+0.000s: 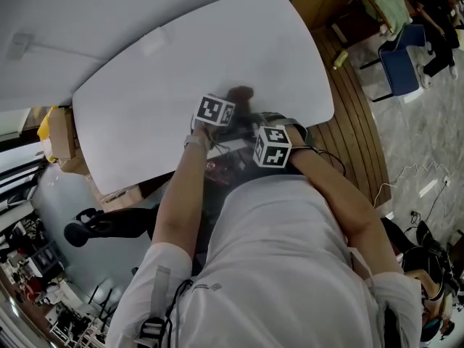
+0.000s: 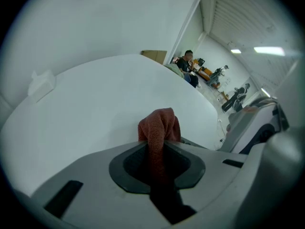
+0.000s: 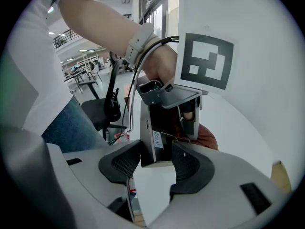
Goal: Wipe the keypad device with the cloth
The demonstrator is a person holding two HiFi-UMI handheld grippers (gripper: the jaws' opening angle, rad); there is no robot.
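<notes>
Cloth [image 2: 160, 125] rust-red, terry, pinched in left tool [image 2: 159, 149]; right tool [image 3: 159, 159] clamps dark keypad device [image 3: 148, 128].

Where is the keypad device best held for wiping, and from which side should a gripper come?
Probably at its near end: jaws on the two flat side walls of the keypad device, coming along its length, as the right gripper holds it. The boxy body seats them squarely, and the far end is free for the cloth in the left gripper.

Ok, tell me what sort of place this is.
Probably an open-plan office or lab: a large white table, a blue chair nearby, and a seated person far off under ceiling strip lights.
</notes>
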